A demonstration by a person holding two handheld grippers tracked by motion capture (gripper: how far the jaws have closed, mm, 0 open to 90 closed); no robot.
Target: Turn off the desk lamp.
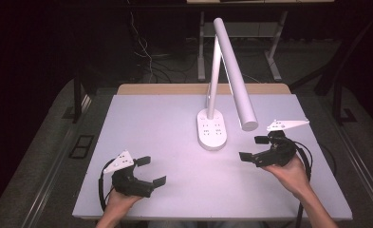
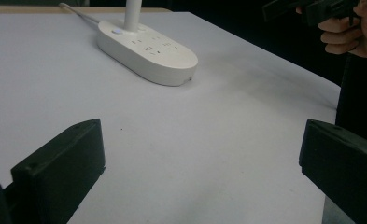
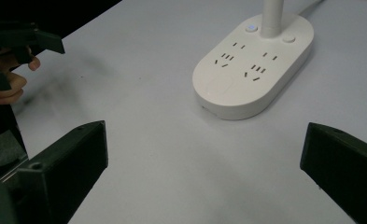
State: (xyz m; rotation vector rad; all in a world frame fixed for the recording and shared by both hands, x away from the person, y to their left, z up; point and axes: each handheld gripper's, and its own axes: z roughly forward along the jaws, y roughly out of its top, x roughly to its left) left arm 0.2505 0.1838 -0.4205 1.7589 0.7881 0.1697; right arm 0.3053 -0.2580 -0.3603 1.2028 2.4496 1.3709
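Tech A: Nearest the high camera, the left tool (image 1: 152, 171) sat low over the front left of the bench (image 1: 155, 118), jaws spread wide, nothing between them. The left gripper view confirmed it: both black jaws stood far apart over bare surface.

Tech B: And the right tool (image 1: 253, 147)?

Tech A: It was at the front right, also wide and empty. Its jaws pointed toward the lamp base (image 1: 211, 130), near it but not touching.

Tech B: Where was the lamp?

Tech A: The lamp stood at the middle of the bench, slightly toward the back. The oval white base (image 3: 253, 65) lay flat, with socket slots on top and a small blue-lit button (image 3: 251, 28) beside the stem (image 1: 214, 76). The lamp head (image 1: 235, 76) sloped down from the top of the stem, and its free end hung above the bench just behind the right tool.

Tech B: What were the risks from that position?

Tech A: In my judgement there were three. The head overhung the right tool, so a raised approach could have struck it and swung or tipped the lamp. The base was broad and smooth, so a grip across it could have slipped unless centred. A cable (image 2: 78, 11) left the base toward the back edge; pulling the lamp forward could have snagged it.

Tech B: Which approach was preferred?

Tech A: A low, level one, with the other tool steadying the base.
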